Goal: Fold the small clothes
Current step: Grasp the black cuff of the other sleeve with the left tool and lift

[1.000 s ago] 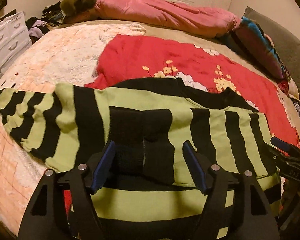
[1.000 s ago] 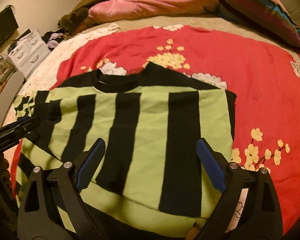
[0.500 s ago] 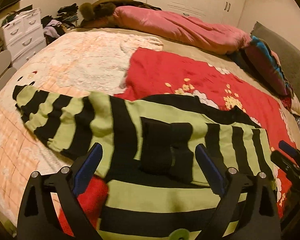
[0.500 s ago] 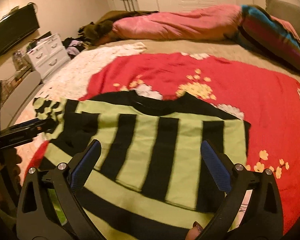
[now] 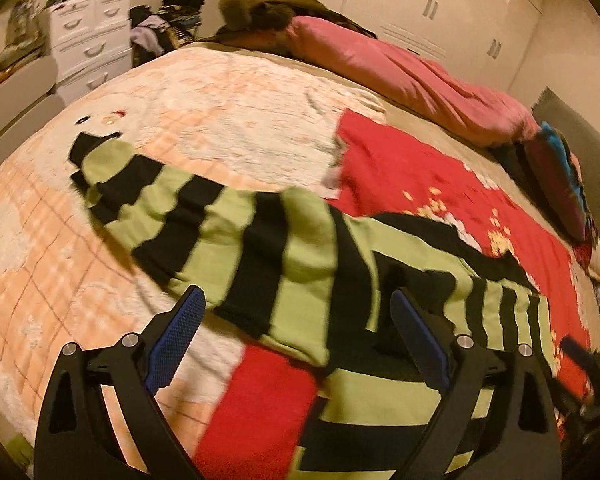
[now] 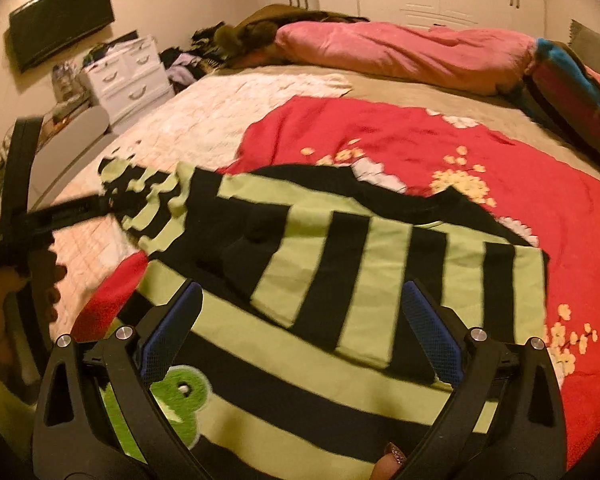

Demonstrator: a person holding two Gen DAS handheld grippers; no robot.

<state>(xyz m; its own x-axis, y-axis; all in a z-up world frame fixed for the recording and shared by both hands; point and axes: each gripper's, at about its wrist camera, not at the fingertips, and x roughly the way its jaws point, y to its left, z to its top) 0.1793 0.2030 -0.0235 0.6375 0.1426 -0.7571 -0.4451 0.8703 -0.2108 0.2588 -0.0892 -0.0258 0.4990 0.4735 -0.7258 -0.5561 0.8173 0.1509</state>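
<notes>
The left gripper [image 5: 296,344] has its 2 blue-padded fingers [image 5: 178,334] spread wide with nothing clamped between them. Its jaws have just been opening, though that widening has stopped for now. Under it lies the edge of the striped sweater [image 5: 292,264], where the body meets a bare patch of red blanket [image 5: 400,168].

The right gripper [image 6: 300,332] is equally wide apart and holds nothing; its jaws have also just been opening. Its fingers hang above the sweater's hem, apart from the cloth as far as the blur allows.

The green and black sweater lies flat on the bed, neckline toward the far side. One sleeve is folded across the body, its stripes running crosswise to the hem stripes. The other sleeve [image 5: 148,196] stretches out to the left over the pale quilt [image 5: 220,92]. A green frog patch [image 6: 182,394] shows near the hem.

In the right view, a hand [image 6: 4,292] grips the left tool at the frame edge.

Beyond sit a pink duvet [image 6: 400,52], a white drawer unit [image 5: 90,40] and a wall-mounted television [image 6: 60,20].
</notes>
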